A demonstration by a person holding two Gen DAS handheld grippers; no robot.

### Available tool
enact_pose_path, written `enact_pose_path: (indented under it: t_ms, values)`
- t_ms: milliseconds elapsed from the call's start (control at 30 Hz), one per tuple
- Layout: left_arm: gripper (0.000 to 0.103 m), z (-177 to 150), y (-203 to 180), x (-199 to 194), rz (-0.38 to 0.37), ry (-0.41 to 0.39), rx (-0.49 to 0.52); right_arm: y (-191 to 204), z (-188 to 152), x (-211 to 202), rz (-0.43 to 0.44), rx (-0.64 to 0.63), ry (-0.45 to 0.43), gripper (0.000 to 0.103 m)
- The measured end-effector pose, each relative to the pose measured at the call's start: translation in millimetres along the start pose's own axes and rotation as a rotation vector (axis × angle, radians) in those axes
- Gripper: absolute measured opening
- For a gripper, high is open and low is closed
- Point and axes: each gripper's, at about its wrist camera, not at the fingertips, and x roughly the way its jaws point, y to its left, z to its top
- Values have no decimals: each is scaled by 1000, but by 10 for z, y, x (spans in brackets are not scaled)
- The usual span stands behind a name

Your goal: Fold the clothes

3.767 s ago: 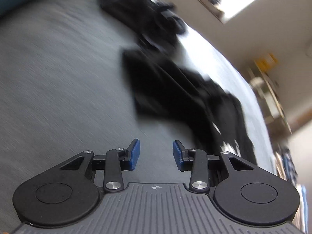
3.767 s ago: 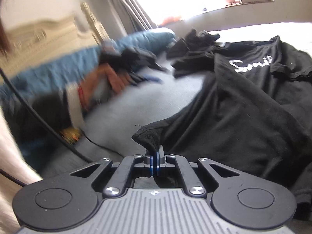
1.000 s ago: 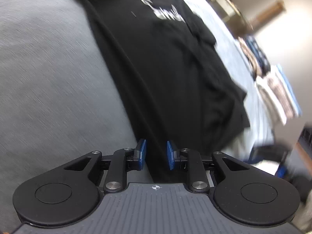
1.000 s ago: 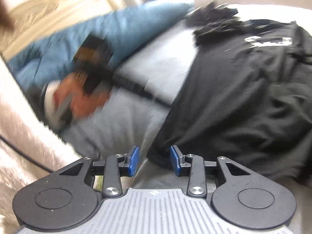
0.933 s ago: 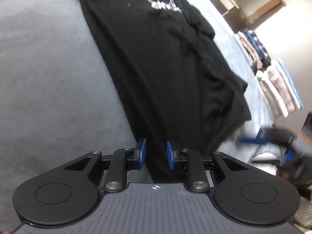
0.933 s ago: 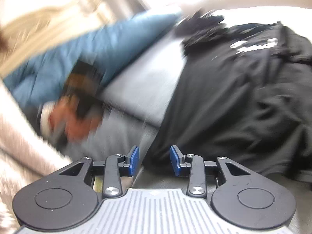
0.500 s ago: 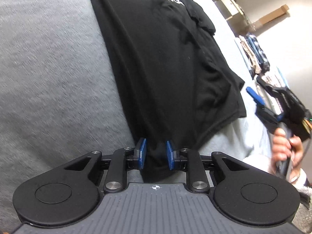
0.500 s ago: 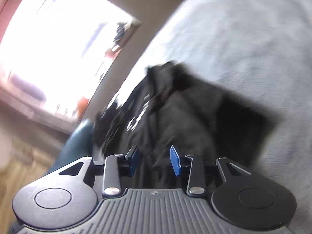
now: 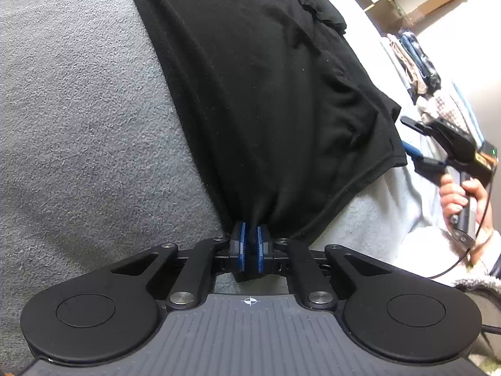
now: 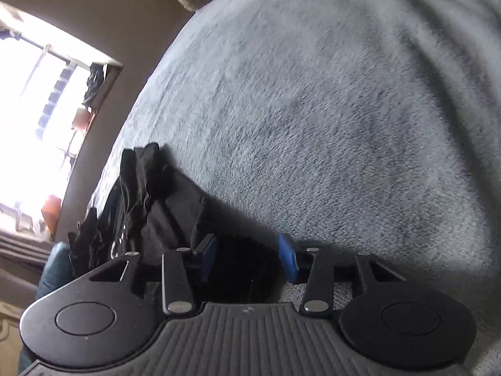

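Black T-shirt point(image 9: 266, 94) lies flat on the grey blanket point(image 9: 78, 109), print end far away, hem end at the near edge of the bed by the cameras.

Change: left gripper point(image 9: 249, 244) had its blue pads apart around the hem corner a second ago; now they are pinched together on a bunched bit of hem, cloth puckering up into them. So the near-left hem corner is secured.

Right gripper point(image 10: 247, 257) has swung round from the left side of the shirt, rolling as it went, and now sits at the other hem corner. Its jaws are opening, about half spread, with dark shirt fabric lying between the pads point(image 10: 286, 260) but not squeezed; no grip there yet. In the left wrist view it shows at the right hem corner point(image 9: 416, 147), held in the person's hand point(image 9: 463, 194).

Meaning for the task, as a judgement: one corner caught, the second being lined up; once both hem corners are pinched the hem can be lifted toward the print end for the first fold. Fold itself not yet started.
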Motion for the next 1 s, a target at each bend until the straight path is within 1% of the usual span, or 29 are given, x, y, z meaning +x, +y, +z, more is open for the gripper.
enact_pose_path:
  t_ms: [67,100,200,300,333,367,467,533,600,733,833,1000]
  values:
    - [4,-4,31,-2,-5,0,-4,46,55,58,-46,-79,7,50]
    - [4,-7,47,-3,-9,-1,-7,47,75,95,-52,-97,19,50]
    - [4,-17,132,-3,-30,-10,-22,-23,66,146,0,-68,63,51]
    - [5,-23,189,5,-51,-16,-35,-75,39,177,77,-26,104,50]
    - [5,-24,208,6,-57,-16,-38,-79,45,171,79,-21,97,46]
    - [5,-24,224,13,-62,-16,-42,-76,62,157,78,-19,82,46]
    - [5,-25,253,45,-75,-21,-53,-64,142,115,94,-18,19,46]
    - [5,-37,291,51,-90,-28,-66,-63,195,126,116,-34,15,46]
    - [6,-49,336,63,-106,-34,-82,-53,237,196,128,-66,34,47]
    - [6,-71,388,75,-131,-46,-117,-214,303,347,193,-73,119,48]
    - [6,-60,404,66,-134,-48,-116,-374,354,354,262,-21,163,47]
    - [6,-40,450,52,-140,-46,-117,-516,304,317,330,30,203,47]
